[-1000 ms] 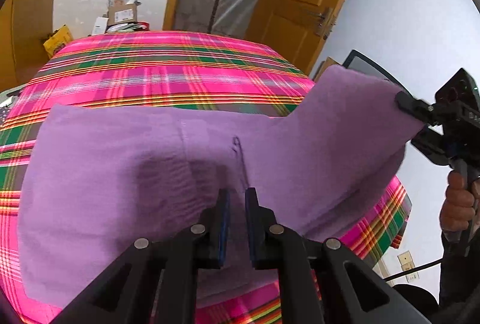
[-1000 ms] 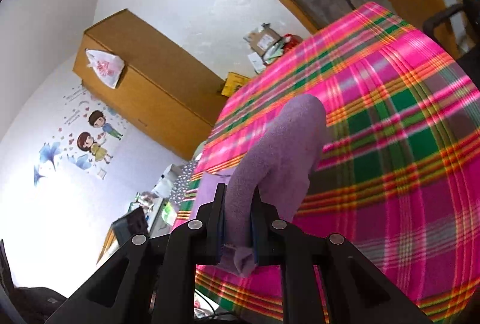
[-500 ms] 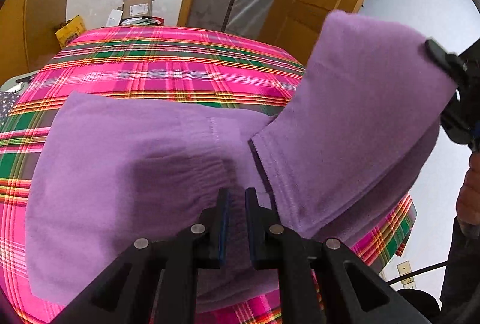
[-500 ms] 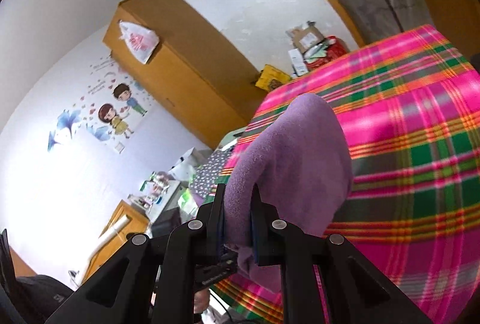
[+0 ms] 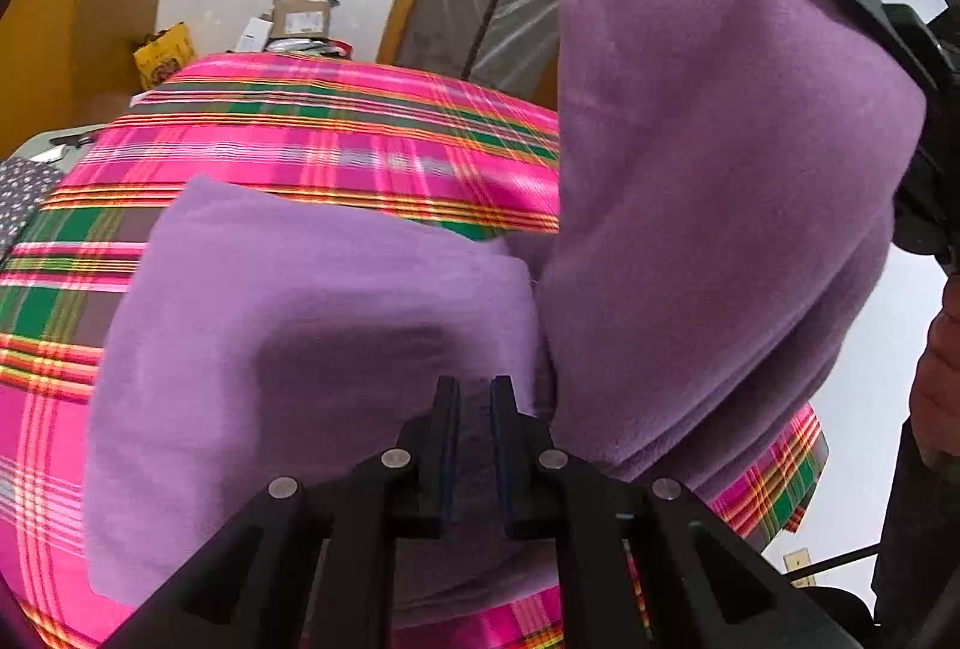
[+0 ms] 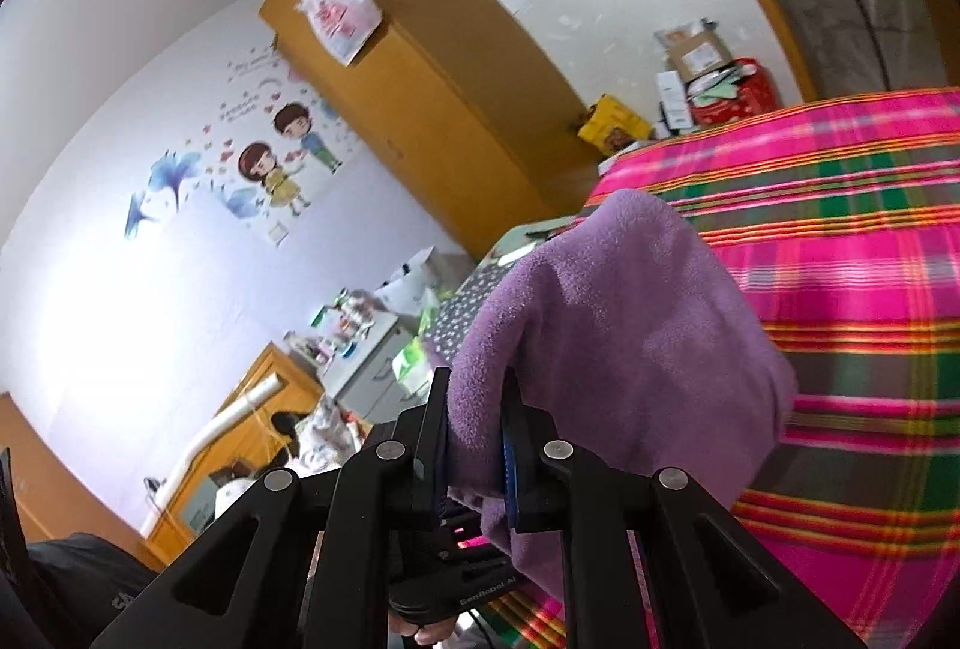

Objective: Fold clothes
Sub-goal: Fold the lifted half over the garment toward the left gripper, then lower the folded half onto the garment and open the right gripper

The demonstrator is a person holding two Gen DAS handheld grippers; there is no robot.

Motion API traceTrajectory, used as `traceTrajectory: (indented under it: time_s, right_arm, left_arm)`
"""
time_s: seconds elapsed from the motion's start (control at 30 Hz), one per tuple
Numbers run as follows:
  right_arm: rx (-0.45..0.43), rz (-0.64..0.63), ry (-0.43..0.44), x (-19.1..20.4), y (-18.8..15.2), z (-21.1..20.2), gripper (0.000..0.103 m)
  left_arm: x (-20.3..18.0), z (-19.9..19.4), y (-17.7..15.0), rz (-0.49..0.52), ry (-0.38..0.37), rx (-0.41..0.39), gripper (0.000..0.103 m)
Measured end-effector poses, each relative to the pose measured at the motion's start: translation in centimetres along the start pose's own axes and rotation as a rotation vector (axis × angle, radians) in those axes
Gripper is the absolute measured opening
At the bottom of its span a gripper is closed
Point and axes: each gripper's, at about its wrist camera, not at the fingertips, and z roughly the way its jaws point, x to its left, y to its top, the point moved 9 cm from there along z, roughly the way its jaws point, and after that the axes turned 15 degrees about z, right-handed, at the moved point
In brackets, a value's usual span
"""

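The purple fleece garment [image 5: 312,349] was lying mostly flat on the plaid-covered bed [image 5: 336,144], with its right side lifted up in a big tall flap [image 5: 720,205] arching over toward the flat part. My right gripper [image 6: 477,445] was clamped tight on that raised edge, fleece bunched between the fingers. My left gripper [image 5: 474,445] sat low at the near edge, jaws nearly together; looked like cloth was between them, but I honestly couldn't tell if it was pinched. So I'd call it mid-fold: flap was up, not laid down, and the rest was still single layer and needed more folds. Cardboard boxes [image 5: 297,21] were piled past the bed.
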Motion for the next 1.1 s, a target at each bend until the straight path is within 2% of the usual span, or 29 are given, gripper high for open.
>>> traceTrajectory:
  time_s: [0.37, 0.57, 0.67, 0.77, 0.8, 0.83, 0.97, 1.07, 1.1]
  right_arm:
    - [0.194, -0.033, 0.014, 1.5, -1.9, 9.6, 0.014]
    - [0.316, -0.049, -0.044, 0.6, -3.9, 16.0, 0.018]
    - [0.371, -0.029, -0.080, -0.7, -4.8, 18.8, 0.022]
    - [0.428, -0.002, -0.091, -1.7, -6.3, 20.7, 0.042]
    - [0.441, 0.004, -0.091, -1.8, -6.7, 20.9, 0.049]
    - [0.455, 0.010, -0.092, -1.9, -7.2, 21.2, 0.050]
    - [0.455, -0.009, -0.067, -0.8, -7.6, 20.8, 0.052]
    - [0.393, -0.024, -0.043, -0.1, -6.4, 18.6, 0.052]
    - [0.367, -0.030, -0.041, 0.0, -6.0, 17.7, 0.052]
  left_arm:
    - [5.5, -3.0, -1.8, -0.116, 0.080, -0.025, 0.010]
    - [8.9, -4.9, -3.2, -0.186, 0.142, -0.037, 0.010]
    - [10.8, -6.1, -4.5, -0.226, 0.179, -0.037, 0.010]
    - [12.2, -7.1, -5.3, -0.260, 0.204, -0.037, 0.010]
    - [12.6, -7.5, -5.6, -0.272, 0.211, -0.038, 0.010]
    - [13.1, -7.9, -5.8, -0.284, 0.217, -0.038, 0.010]
    - [14.2, -8.7, -5.6, -0.322, 0.213, -0.063, 0.010]
    - [13.7, -9.6, -4.9, -0.342, 0.163, -0.106, 0.011]
    - [13.2, -9.9, -4.4, -0.339, 0.142, -0.124, 0.013]
